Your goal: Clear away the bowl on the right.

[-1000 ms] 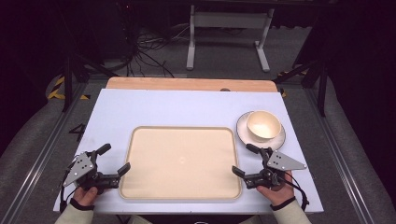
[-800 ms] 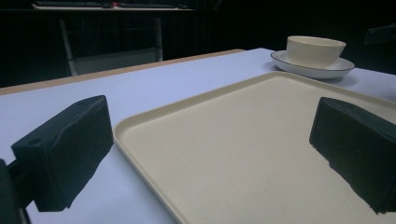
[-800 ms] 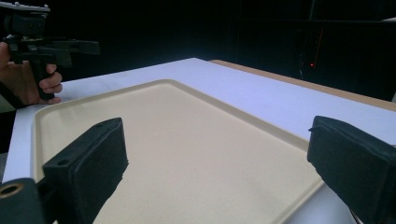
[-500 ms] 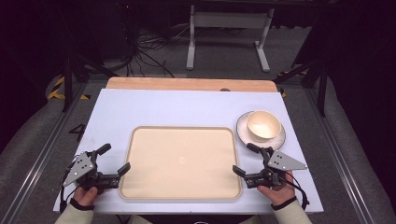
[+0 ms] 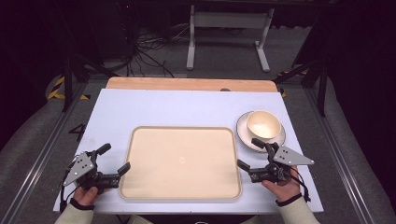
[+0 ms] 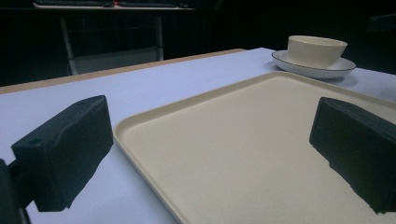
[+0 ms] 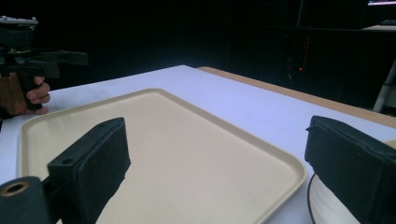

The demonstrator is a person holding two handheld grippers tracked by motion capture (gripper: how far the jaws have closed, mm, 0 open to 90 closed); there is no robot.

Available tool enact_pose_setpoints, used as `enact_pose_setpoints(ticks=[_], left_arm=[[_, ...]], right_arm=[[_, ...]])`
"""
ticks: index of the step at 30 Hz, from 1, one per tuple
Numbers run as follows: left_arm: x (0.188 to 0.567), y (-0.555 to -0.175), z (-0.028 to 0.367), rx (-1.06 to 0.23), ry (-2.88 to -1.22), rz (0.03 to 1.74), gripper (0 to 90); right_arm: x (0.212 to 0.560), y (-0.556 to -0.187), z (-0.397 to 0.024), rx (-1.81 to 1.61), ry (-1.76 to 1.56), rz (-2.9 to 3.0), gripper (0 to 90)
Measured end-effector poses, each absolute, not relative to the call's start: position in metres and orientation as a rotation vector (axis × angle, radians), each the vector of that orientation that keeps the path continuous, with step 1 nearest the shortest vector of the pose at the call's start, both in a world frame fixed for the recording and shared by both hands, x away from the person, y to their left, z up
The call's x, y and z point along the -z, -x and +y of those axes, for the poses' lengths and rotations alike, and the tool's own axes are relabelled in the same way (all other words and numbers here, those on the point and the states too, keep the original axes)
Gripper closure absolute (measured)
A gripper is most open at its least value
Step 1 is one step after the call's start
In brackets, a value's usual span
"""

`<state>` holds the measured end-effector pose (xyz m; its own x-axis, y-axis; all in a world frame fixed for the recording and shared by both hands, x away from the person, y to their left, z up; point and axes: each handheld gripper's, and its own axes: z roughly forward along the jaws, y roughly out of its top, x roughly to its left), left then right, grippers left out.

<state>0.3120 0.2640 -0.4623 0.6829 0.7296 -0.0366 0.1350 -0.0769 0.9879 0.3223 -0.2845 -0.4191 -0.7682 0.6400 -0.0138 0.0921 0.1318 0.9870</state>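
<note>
Left gripper (image 5: 114,158) – jaws apart, nothing held, near-left corner of tray (image 5: 181,161) | right gripper (image 5: 252,153) – jaws apart, nothing held, at tray's right edge, just near of saucer (image 5: 243,132) | bowl (image 5: 263,125) upright on saucer, right of tray | tray centred on table (image 5: 187,108)

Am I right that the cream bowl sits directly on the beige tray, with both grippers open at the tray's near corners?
Not quite: the cream bowl sits on a white saucer beside the beige rectangular tray, as the high view shows. Left gripper and right gripper are open.
</note>
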Motion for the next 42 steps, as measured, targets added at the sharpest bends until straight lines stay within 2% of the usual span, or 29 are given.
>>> enact_pose_setpoints(ticks=[17, 42], left_arm=[[0.462, -0.313, 0.264, -0.575, -1.601, 0.745, 0.2], [0.462, -0.313, 0.263, -0.577, -1.603, 0.743, 0.2]], right_arm=[[0.402, -0.33, -0.308, -1.59, -0.781, 1.987, 7.9], [0.386, -0.358, -0.335, -1.488, -0.897, 1.956, 22.6]])
